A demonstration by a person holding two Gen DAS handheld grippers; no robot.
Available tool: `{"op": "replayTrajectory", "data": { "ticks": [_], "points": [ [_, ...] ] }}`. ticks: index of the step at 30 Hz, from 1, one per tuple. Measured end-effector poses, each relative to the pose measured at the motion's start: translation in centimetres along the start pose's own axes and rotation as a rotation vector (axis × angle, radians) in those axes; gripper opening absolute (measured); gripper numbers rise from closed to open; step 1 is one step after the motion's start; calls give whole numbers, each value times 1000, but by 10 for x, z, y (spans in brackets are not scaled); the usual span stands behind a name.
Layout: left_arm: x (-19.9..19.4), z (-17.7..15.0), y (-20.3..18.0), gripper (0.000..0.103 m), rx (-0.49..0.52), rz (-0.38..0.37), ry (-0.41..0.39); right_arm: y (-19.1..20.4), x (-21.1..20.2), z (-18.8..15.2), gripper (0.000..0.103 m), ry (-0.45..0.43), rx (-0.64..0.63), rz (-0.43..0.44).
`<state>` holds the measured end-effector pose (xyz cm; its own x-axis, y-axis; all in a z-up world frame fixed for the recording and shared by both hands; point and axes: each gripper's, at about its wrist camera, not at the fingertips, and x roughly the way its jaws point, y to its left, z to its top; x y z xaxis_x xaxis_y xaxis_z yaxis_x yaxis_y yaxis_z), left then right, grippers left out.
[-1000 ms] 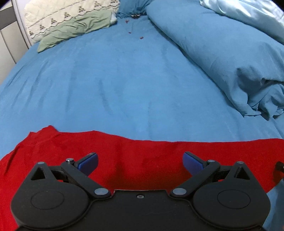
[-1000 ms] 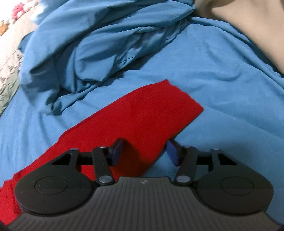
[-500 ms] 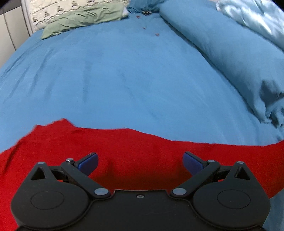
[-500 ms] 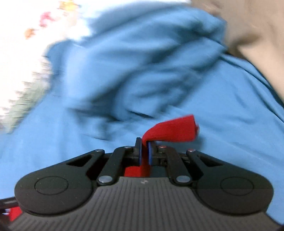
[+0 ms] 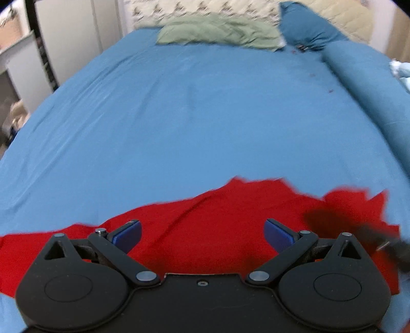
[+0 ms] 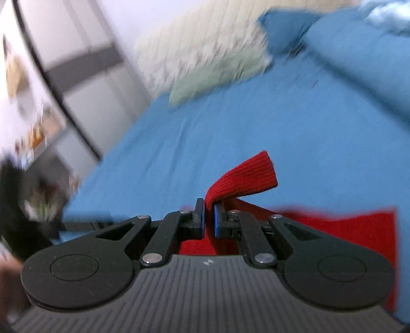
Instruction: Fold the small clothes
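Observation:
A red knit garment (image 5: 217,220) lies on the blue bedsheet (image 5: 192,115) near the bed's front edge. My left gripper (image 5: 202,231) is open and empty, hovering just above the garment's middle. My right gripper (image 6: 209,217) is shut on the ribbed cuff of the red garment (image 6: 246,176) and holds it lifted above the rest of the cloth (image 6: 340,225). The right gripper shows as a dark blur at the right of the left wrist view (image 5: 379,240), over the garment's right part.
A green pillow (image 5: 217,35) and a patterned cream pillow (image 5: 205,10) lie at the head of the bed. A rolled blue duvet (image 5: 371,84) runs along the right side. White cabinets (image 5: 71,38) stand left of the bed.
My right gripper closed on the garment's cuff, lifted it and swung it left over the cloth. The garment's right side is now bunched. The left gripper tilted up and stayed open.

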<state>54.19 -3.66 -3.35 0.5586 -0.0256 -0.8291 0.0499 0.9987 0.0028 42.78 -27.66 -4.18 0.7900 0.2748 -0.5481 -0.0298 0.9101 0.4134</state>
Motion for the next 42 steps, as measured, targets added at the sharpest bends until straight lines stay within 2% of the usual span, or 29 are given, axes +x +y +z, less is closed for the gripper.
{"op": "replayTrajectory", "data": {
  "ticks": [4,7,8,9,10,11,12,15,18,21,23,25,28,32,34,36,38,42],
  "points": [
    [14,-15,24,103,-17,-11,27,23,61,-62,22,168,-99,-69],
    [20,-26,26,103,-13,-56,40,36,73,-88,26,206,-189,-95],
    [22,-28,24,103,-5,-73,41,40,71,-91,33,198,-220,-106],
    [23,-30,21,103,9,-92,41,42,67,-95,50,196,-249,-98],
    [23,-31,16,102,28,-110,41,46,65,-94,61,198,-275,-91],
    [23,-32,10,102,50,-130,40,49,60,-93,78,193,-302,-100],
    [22,-34,2,102,74,-156,37,49,53,-92,85,180,-326,-120],
    [18,-39,-32,102,182,-242,22,41,37,-86,88,166,-360,-174],
    [18,-49,-77,97,318,-305,-8,14,16,-88,88,180,-339,-240],
    [34,-61,-109,84,386,-345,3,-12,-8,-92,88,185,-299,-307],
    [50,-66,-124,64,407,-316,23,-31,-20,-93,88,182,-261,-341],
    [62,-68,-124,52,378,-271,35,-47,-31,-95,88,183,-222,-371],
    [62,-65,-111,46,245,-266,14,-65,-40,-93,88,180,-164,-394],
    [55,-67,-77,46,76,-211,7,-77,-52,-92,88,170,-104,-407],
    [55,-73,-61,47,-2,-222,30,-84,-54,-91,89,176,-86,-418],
    [53,-81,-53,52,-33,-262,39,-85,-51,-92,89,183,-69,-432],
    [51,-84,-52,64,-39,-294,34,-85,-45,-89,92,187,-60,-444],
    [51,-82,-56,62,-46,-293,32,-84,-46,-95,102,184,-89,-506]
  ]
}}
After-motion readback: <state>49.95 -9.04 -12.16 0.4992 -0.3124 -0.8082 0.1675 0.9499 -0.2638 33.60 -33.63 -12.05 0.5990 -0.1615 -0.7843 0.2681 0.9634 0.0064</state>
